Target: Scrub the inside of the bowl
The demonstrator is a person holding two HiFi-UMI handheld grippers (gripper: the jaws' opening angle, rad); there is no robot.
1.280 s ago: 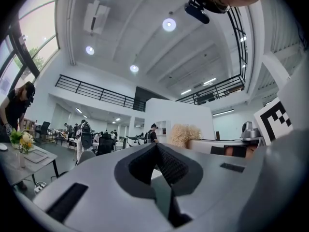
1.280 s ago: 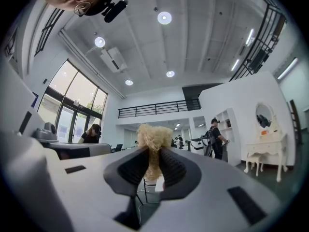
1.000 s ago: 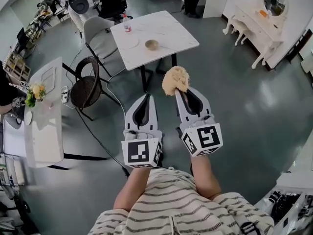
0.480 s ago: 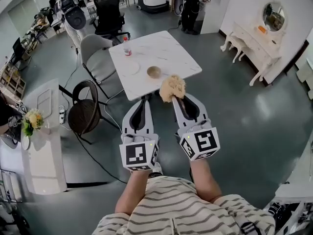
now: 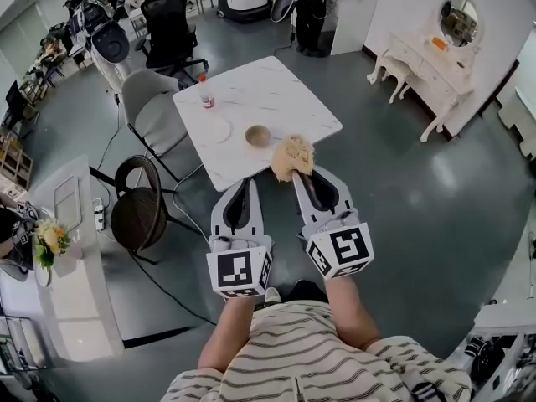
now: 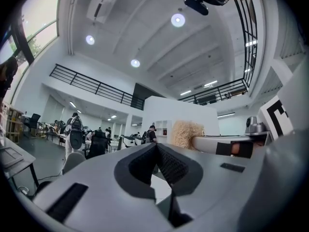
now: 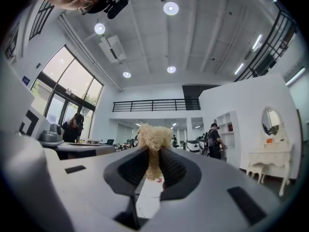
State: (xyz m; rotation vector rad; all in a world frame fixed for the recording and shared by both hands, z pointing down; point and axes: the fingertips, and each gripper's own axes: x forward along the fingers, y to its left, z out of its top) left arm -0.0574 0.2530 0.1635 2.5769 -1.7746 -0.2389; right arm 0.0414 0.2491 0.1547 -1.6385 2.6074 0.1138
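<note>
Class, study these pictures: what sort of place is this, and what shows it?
Probably a large open-plan workspace or lab staged with home furniture: white marble-topped square table, black wheeled office chairs, white dressing table with oval mirror.

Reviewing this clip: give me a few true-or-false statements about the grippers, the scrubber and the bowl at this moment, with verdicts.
1. The right gripper is shut on the tan fibrous scrubber. True.
2. The left gripper holds the small tan bowl. False: its jaws are together on nothing; the bowl stands on the white square table.
3. The scrubber is inside the bowl. False: it is outside the bowl, in the right gripper's jaws.
4. A clear bottle with a red cap stands on the table. True.
</note>
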